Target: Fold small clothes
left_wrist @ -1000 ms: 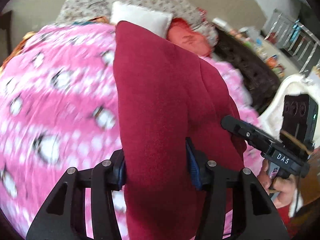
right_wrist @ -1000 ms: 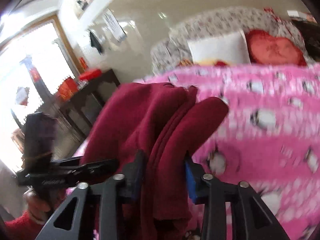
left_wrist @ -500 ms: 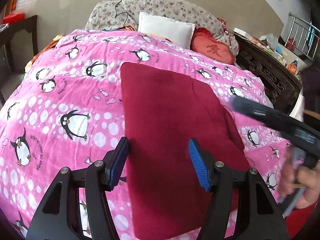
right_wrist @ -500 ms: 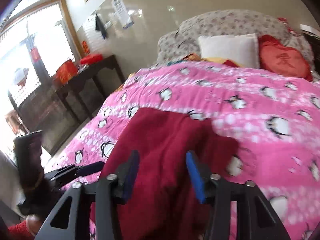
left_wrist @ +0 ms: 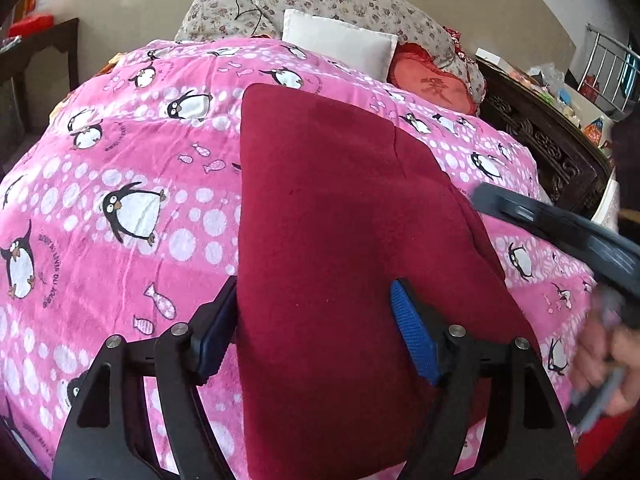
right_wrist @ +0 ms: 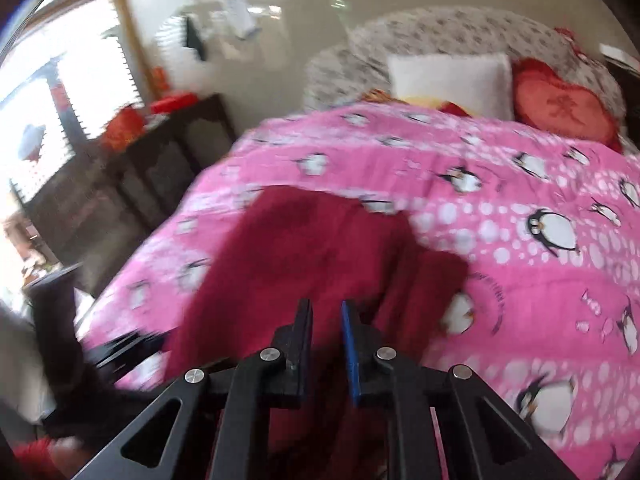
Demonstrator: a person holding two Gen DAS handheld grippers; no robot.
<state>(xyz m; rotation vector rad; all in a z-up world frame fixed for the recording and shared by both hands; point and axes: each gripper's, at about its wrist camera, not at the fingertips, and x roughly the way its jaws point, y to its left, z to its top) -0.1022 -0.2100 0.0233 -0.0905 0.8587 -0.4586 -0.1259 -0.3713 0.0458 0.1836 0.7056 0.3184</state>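
A dark red fleece garment (left_wrist: 340, 240) lies folded flat on the pink penguin blanket (left_wrist: 132, 216). My left gripper (left_wrist: 316, 320) is open, its jaws wide apart over the garment's near end; the cloth passes between them and I cannot tell if they touch it. The right gripper shows in the left wrist view (left_wrist: 560, 224) at the right, blurred, over the blanket beside the garment. In the right wrist view the garment (right_wrist: 304, 256) lies ahead and my right gripper (right_wrist: 326, 320) has its jaws close together with a narrow gap, nothing clearly between them.
A white pillow (left_wrist: 340, 42) and a red heart cushion (left_wrist: 436, 88) lie at the head of the bed against a floral headboard. Dark wooden furniture stands at the right (left_wrist: 552, 148) and at the left (right_wrist: 152, 184) of the bed.
The garment was held up by both grippers, then laid flat on the blanket. Both grippers let go; the left opened wide, the right opened, then drew its jaws nearly together and pulled away.
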